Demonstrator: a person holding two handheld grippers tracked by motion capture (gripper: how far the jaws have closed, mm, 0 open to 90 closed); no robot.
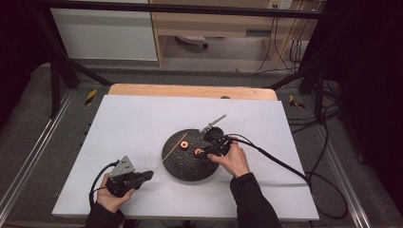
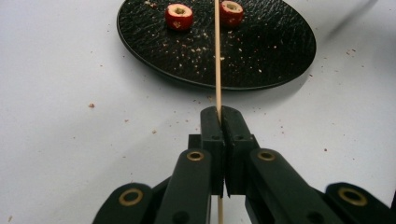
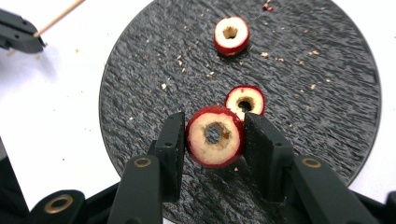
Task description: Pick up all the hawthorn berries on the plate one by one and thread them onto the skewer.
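Cored fruit piece gripped over black plate; skewer clamped at worktop's near edge.

Nearest, the left tongs (image 2: 219,114) are shut tight on a thin wooden skewer (image 2: 217,56), which is pointed twd the plate. Further in, a red-skinned cored fruit piece (image 3: 215,136) is held betw. the pads of the right tongs (image 3: 214,135), hole facing the camera, just above the round black plate (image 3: 327,84). On the plate, 2 more cored pieces are seen: one (image 3: 245,101) just behind the held piece, another (image 3: 231,35) farther back. Crumbs are scattered over plate & white worktop (image 1: 133,123).
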